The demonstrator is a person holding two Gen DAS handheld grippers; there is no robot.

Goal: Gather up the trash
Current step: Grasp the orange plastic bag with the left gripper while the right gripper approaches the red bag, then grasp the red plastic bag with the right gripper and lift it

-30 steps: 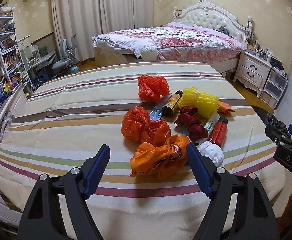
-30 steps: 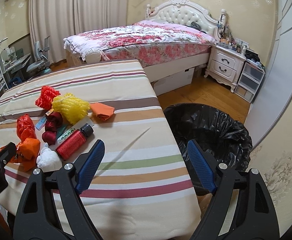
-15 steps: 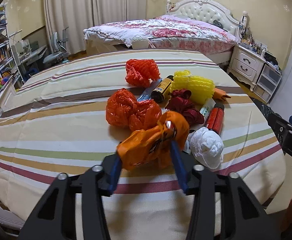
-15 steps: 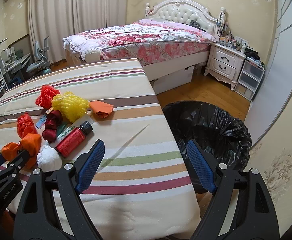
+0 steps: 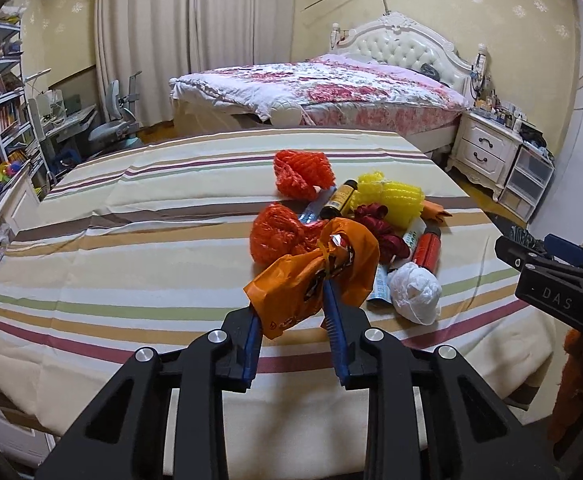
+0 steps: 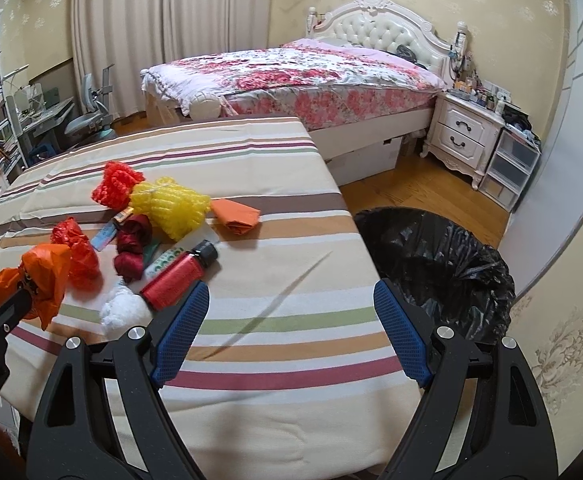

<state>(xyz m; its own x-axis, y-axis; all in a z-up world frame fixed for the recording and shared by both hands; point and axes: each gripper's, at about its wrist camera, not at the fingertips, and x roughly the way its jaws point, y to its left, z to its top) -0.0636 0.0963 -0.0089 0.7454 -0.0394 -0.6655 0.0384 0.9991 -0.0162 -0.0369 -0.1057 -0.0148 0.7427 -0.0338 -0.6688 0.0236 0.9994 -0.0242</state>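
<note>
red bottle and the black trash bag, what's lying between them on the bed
Nothing: in the right wrist view, only bare striped sheet runs from the red bottle to the bed's edge, with the black trash bag just beyond it.

Each claw (image 5: 291, 312) is black plastic with silver screws and ribbed blue pads (image 6: 179, 332)

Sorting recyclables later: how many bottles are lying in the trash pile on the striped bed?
2. A red bottle with a black cap lies at the pile's near right, beside the white wad. A dark bottle with a yellow label lies between the orange and yellow nets. Others may be hidden.
</note>
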